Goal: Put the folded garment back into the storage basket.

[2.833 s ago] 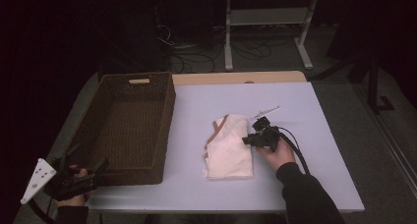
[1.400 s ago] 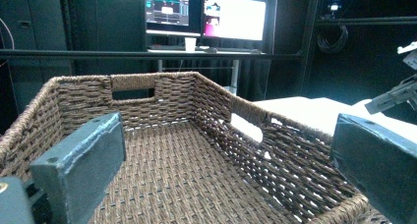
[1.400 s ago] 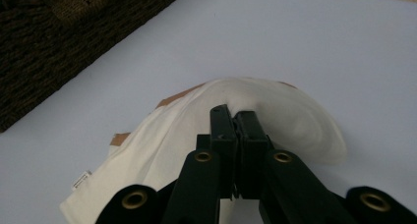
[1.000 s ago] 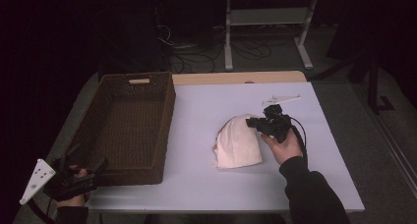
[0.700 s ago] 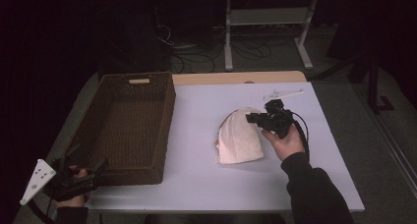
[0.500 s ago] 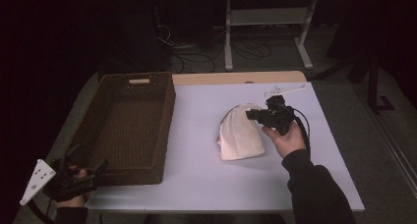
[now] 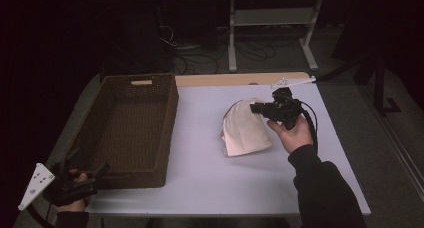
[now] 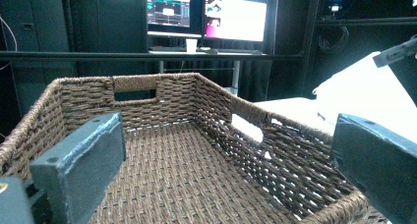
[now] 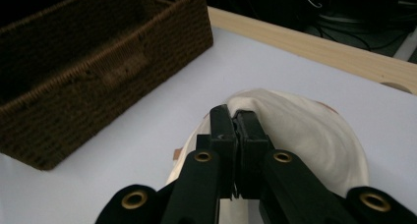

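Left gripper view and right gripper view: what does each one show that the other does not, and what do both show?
The left gripper view shows two lit monitors on a shelf behind the table, and the left tool with its jaws wide apart, holding nothing. The right gripper view shows the right tool shut on a fold of the cream cloth, pulling it up into a peak, and the wooden table edge. Both show the empty brown wicker basket and the pale table top.

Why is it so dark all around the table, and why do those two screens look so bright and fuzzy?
High view: light falls on the white table while the room around it stays nearly black. Left gripper view: the two monitors glow brightly, too washed out to read, and the near jaws look soft and blurry. Right gripper view: the cloth is clear, the basket dim.
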